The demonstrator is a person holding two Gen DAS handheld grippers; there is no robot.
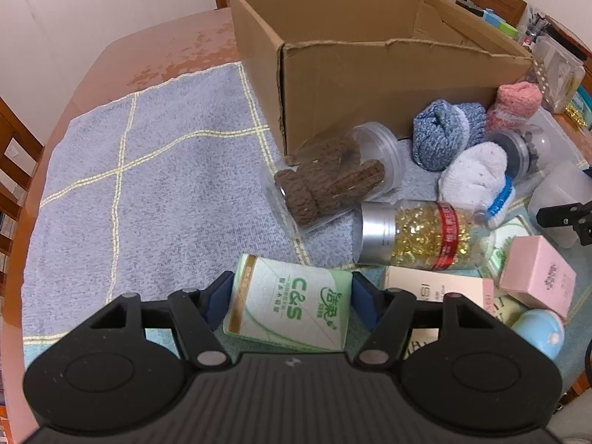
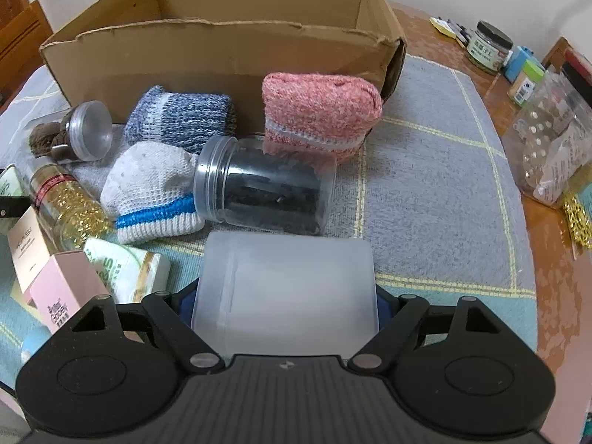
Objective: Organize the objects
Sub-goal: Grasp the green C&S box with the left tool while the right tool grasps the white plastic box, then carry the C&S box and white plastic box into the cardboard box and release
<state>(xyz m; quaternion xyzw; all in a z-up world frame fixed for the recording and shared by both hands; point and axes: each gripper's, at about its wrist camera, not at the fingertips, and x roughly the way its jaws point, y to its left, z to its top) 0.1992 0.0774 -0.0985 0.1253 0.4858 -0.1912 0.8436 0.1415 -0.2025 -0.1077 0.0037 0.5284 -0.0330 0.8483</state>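
My left gripper [image 1: 290, 296] is shut on a green-and-white tissue pack [image 1: 288, 307], held just above the blue cloth. My right gripper [image 2: 285, 303] is shut on a frosted white plastic container [image 2: 285, 288]. An open cardboard box [image 1: 370, 85] stands behind the pile; it also shows in the right wrist view [image 2: 222, 51]. Before it lie a jar of brown rolls [image 1: 333, 181], a bottle of gold capsules [image 1: 418, 236], a jar of black pieces [image 2: 266, 188], and blue [image 2: 181, 118], white [image 2: 151, 188] and pink [image 2: 318, 111] rolled socks.
A pink box [image 1: 540, 273], a pale long box [image 1: 436, 288] and a light blue round object [image 1: 540, 333] lie at the right. Another tissue pack [image 2: 125, 270] lies near the right gripper. Jars and clutter [image 2: 488, 48] line the table's right edge. Wooden chairs stand around.
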